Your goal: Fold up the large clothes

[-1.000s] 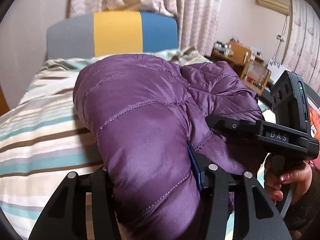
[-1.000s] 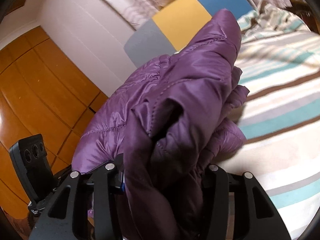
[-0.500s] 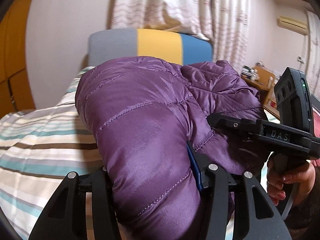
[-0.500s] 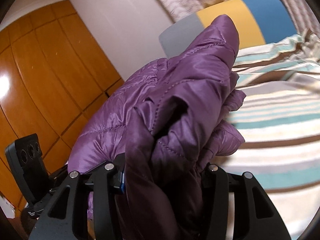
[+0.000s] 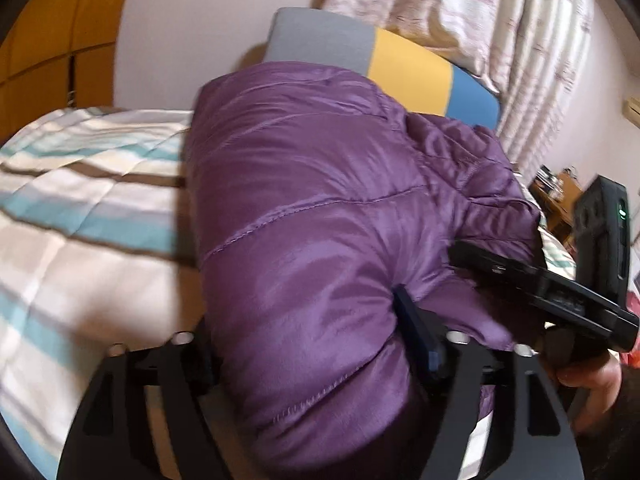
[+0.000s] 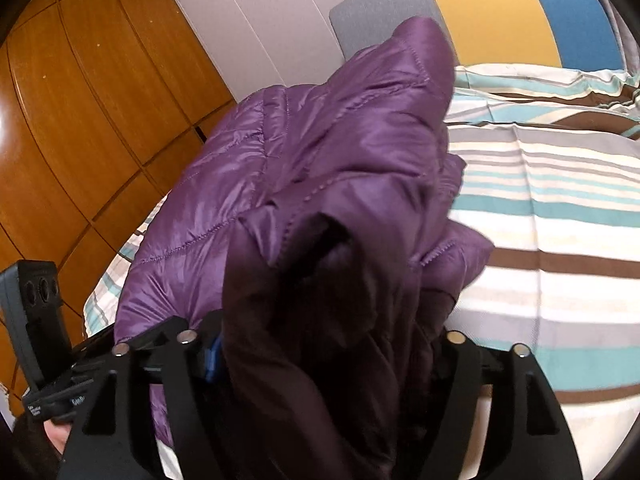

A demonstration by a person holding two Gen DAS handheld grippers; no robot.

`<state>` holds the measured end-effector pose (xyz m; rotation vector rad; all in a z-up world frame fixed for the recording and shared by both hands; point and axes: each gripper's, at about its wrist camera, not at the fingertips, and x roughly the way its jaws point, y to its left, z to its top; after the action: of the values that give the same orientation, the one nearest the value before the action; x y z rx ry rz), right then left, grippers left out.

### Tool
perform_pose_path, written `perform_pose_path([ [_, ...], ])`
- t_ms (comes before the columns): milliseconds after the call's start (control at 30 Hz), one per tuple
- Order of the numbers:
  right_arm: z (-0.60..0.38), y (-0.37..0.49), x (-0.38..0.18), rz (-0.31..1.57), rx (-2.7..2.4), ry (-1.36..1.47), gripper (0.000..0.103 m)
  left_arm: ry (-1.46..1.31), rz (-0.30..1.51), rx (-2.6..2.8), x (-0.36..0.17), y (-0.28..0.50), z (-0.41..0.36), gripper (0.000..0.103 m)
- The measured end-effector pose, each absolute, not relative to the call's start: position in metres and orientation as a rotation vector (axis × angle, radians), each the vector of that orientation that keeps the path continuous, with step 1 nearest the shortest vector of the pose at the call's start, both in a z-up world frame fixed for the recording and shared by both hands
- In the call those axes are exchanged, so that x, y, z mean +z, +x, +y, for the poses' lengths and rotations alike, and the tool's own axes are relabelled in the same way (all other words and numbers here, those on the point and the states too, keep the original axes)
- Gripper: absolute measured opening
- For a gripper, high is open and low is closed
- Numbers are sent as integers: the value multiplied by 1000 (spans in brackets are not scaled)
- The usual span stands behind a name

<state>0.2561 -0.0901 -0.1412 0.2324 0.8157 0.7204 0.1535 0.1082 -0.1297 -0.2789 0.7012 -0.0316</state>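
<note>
A purple quilted down jacket (image 5: 320,208), bunched into a thick bundle, rests on the striped duvet (image 5: 80,208). My left gripper (image 5: 316,344) straddles its near end; the jaws are opening, and the puffy fabric still fills the gap between them. In the right wrist view the same jacket (image 6: 320,152) shows its dark lining up close. My right gripper (image 6: 324,348) straddles that end, jaws likewise opening with fabric between them. The right tool's black housing (image 5: 600,240) shows at the jacket's right, with a hand (image 5: 588,380) on its handle.
A grey, yellow and blue headboard (image 5: 400,64) stands behind the jacket, with patterned curtains (image 5: 480,20) above it. A wooden wardrobe (image 6: 80,100) lines the left side. Striped bedding (image 6: 560,200) stretches away to the right. A cluttered desk (image 5: 560,188) is far right.
Both grippers carried the jacket sideways across the bed toward the wardrobe side and slightly down. Both pairs of jaws now stand wider apart around the fabric.
</note>
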Motion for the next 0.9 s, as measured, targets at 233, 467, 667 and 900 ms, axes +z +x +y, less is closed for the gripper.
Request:
perform_pose_path([
  [233,-139,238,-94,661,579,235,77,-309,633,149,-77,128,124,93],
  [467,-90,301,-33,590,400,238,65,-306,635,136,-25,215,113,93],
  [667,-52,357,-42,738,328,279,60,-304,792,169,-61,286,113,93],
  [900,-39,333,-113,808,285,122,49,-134,746,140,-95,260,104,94],
])
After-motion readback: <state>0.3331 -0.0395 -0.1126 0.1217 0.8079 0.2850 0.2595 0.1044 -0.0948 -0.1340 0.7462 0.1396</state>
